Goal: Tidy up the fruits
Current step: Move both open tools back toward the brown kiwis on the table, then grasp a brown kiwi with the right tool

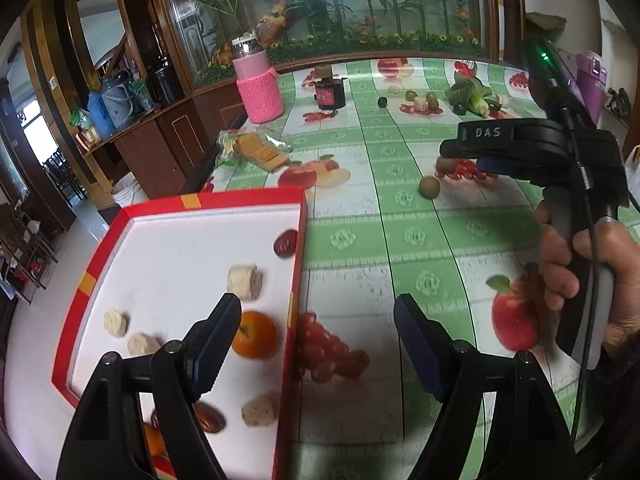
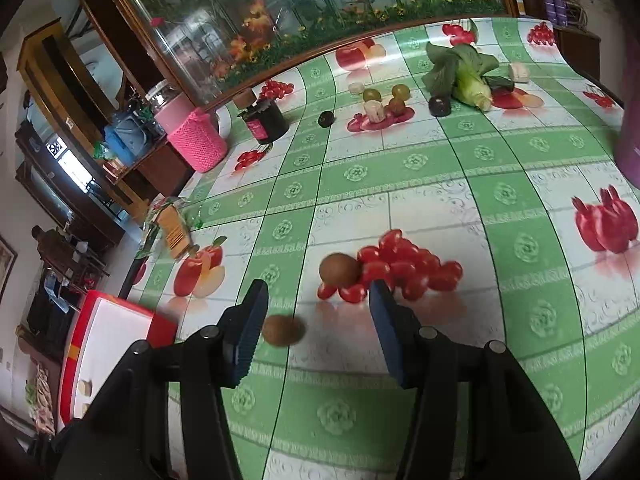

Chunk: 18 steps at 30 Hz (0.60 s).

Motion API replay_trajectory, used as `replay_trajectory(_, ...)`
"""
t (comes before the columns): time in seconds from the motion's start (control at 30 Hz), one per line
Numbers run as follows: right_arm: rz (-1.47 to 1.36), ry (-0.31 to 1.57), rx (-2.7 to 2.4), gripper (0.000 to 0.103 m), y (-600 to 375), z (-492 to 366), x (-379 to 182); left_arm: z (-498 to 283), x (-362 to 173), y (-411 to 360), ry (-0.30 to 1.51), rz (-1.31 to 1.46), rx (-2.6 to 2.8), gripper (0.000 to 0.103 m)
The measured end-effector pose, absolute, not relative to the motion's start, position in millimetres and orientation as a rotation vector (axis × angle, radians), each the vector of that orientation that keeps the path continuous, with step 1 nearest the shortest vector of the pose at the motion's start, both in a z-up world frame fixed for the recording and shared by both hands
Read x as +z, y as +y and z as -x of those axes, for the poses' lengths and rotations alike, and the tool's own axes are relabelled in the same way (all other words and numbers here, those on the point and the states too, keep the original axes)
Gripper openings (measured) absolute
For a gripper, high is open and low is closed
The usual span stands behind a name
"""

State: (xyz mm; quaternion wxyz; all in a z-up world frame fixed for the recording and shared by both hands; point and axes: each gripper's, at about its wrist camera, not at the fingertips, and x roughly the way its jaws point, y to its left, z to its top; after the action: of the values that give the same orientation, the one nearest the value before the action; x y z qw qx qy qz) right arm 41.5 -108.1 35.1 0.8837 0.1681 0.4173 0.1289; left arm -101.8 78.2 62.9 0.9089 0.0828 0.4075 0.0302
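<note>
Left gripper (image 1: 316,320): jaws wide, holding nothing; poised above right wall of red box, one finger over box interior, the other over desk.
Right gripper (image 2: 316,312): jaws wide, holding nothing; held by a hand (image 1: 576,276), low over desk.
Near kiwi (image 2: 283,330): on desk between right jaws, closer to left finger, not touching either.
Second kiwi (image 2: 339,268): just beyond jaws, lying on printed red cherries of the cloth.
Red box (image 1: 96,280): at desk's left edge, white inside; contains orange (image 1: 255,335), red dates, pale cut pieces.
Desk (image 2: 440,184): green-and-white fruit-print cloth.
Far end: more kiwis, dark round fruits, pale pieces, leafy greens with corn (image 2: 470,80).
Left side: pink knitted-sleeve jar (image 2: 196,140), dark jar (image 2: 266,122), cracker packet (image 1: 260,152).
</note>
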Motion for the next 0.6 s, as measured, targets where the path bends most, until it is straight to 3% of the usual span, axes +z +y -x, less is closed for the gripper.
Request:
replay_trajectory(0.2,-0.228,0.919,0.194,0.053,-86,-71,27,94,70,76,0.843,-0.171,0.053,0.079)
replay_trajectory(0.4,-0.157,0.929,0.124,0.029,-83,-75,16,92,62,76,0.877,-0.17,0.049,0.079)
replay_trajectory(0.6,-0.127,0.933,0.163,0.028,-95,-66,16,88,63,71,0.899,-0.163,0.034,0.079)
